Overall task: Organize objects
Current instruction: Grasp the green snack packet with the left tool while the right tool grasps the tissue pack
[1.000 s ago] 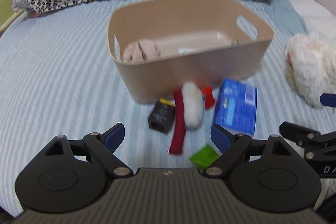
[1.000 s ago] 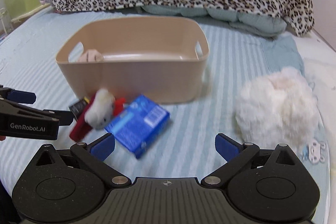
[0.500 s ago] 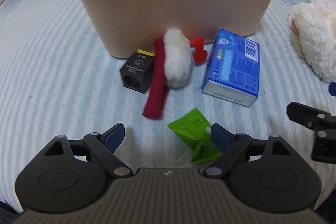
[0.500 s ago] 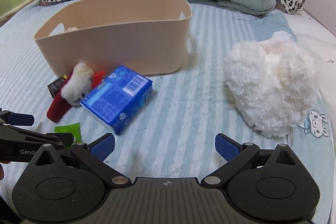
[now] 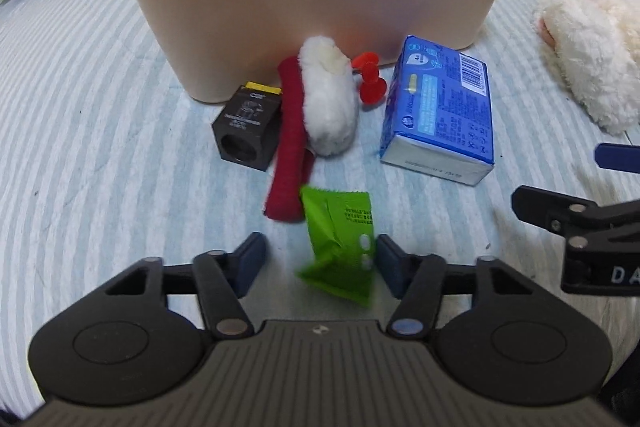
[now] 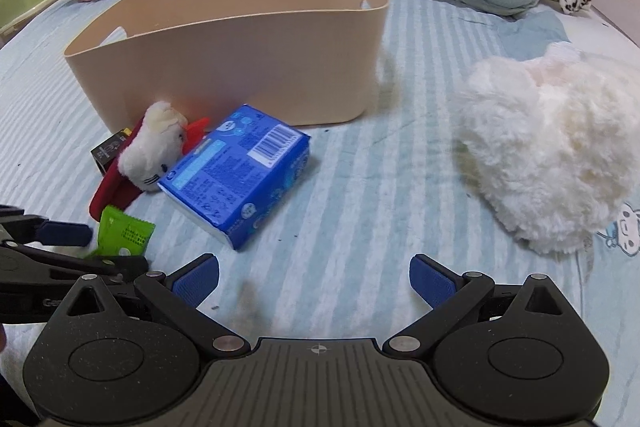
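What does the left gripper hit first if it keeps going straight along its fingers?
The green snack packet, already between the open fingers of the left gripper. Past it, probably the red strap of the white plush cat, then the beige bin, though depth is hard to judge in the fisheye.

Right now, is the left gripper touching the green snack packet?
Touching. In the left wrist view the green snack packet sits against the right finger of the left gripper; a gap remains beside the other finger.
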`<control>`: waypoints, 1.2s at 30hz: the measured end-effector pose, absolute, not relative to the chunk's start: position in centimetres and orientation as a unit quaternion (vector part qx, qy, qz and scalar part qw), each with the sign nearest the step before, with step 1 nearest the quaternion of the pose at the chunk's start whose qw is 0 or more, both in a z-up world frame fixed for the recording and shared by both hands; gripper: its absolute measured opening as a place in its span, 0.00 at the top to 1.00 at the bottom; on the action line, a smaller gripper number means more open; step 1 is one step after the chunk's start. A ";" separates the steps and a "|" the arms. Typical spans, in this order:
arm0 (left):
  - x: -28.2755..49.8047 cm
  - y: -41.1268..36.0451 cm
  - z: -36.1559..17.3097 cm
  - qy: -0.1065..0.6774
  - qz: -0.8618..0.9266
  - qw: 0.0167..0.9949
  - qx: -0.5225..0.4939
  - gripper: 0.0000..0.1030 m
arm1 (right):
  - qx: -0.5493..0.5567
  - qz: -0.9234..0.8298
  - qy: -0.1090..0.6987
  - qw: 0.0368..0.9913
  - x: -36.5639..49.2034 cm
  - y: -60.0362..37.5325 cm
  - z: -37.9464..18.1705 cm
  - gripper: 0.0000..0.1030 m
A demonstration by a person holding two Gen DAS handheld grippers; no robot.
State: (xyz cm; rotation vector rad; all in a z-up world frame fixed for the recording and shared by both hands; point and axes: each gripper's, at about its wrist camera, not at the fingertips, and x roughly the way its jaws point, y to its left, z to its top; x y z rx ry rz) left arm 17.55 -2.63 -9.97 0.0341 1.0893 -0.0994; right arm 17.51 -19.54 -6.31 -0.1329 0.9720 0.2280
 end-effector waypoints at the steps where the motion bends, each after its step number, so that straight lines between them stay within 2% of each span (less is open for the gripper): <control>1: 17.6 -2.3 -9.9 0.516 -0.051 0.855 0.017 0.54 | -0.063 0.112 0.466 0.875 17.6 -19.3 -6.4 0.00; 4: 17.7 -1.4 -9.8 0.512 -0.060 0.856 0.022 0.68 | -0.054 0.121 0.466 0.875 17.8 -18.6 -6.6 0.00; 6: 17.9 -1.0 -9.8 0.510 -0.067 0.857 0.023 0.71 | -0.046 0.126 0.468 0.873 18.1 -18.1 -6.8 0.00; 10: 18.7 -0.7 -9.9 0.511 -0.087 0.855 0.029 0.66 | -0.042 0.131 0.472 0.871 18.7 -16.9 -7.3 0.00; 11: 18.8 -0.7 -9.9 0.511 -0.091 0.854 0.032 0.64 | -0.042 0.131 0.471 0.871 18.8 -16.7 -7.4 0.00; 12: 19.0 -0.7 -9.9 0.510 -0.094 0.854 0.033 0.56 | -0.041 0.132 0.471 0.872 18.8 -16.5 -7.4 0.00; 14: 19.3 -0.8 -9.9 0.506 -0.094 0.856 0.038 0.54 | -0.035 0.133 0.472 0.871 19.0 -16.4 -7.4 0.00; 17: 19.7 -1.0 -9.9 0.506 -0.091 0.857 0.046 0.58 | -0.028 0.131 0.475 0.870 19.1 -16.5 -7.6 0.00; 19: 19.9 -0.9 -9.9 0.511 -0.081 0.855 0.047 0.70 | -0.024 0.130 0.476 0.869 19.4 -16.5 -7.7 0.00; 20: 19.9 -0.7 -9.9 0.513 -0.078 0.854 0.044 0.71 | -0.021 0.129 0.477 0.869 19.5 -16.5 -7.8 0.00; 36: 19.1 3.1 -9.4 0.536 -0.057 0.842 0.004 0.71 | 0.021 0.110 0.480 0.870 21.8 -13.8 -9.2 0.00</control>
